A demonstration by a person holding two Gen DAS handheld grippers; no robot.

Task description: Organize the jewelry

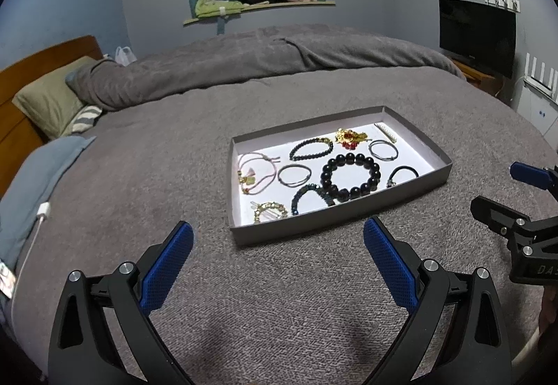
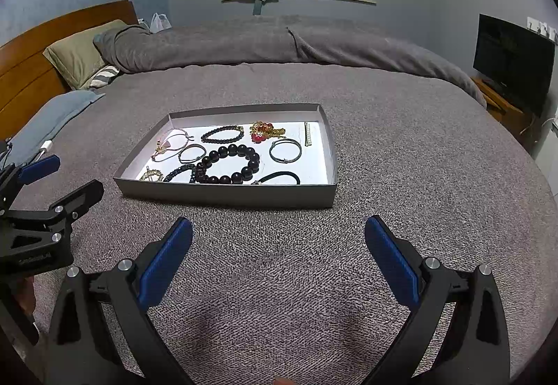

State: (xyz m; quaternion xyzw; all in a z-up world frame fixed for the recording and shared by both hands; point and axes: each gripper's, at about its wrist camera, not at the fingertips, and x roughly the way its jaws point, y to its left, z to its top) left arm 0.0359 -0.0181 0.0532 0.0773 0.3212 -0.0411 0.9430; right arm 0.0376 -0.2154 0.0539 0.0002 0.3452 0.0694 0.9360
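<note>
Ahead of both my wide-open, empty jaws sits the tray (image 2: pixel 226 198) of jewelry; I judge my right gripper (image 2: pixel 279 228) should straddle the big beaded bracelet (image 2: pixel 228 164) squarely, while my left gripper (image 1: pixel 277 231) steadies the rim.

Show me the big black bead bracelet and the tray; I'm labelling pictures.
big black bead bracelet (image 2: pixel 228 164), right wrist view, on a near bead.
tray (image 2: pixel 226 195), right wrist view, on its near wall.
</note>
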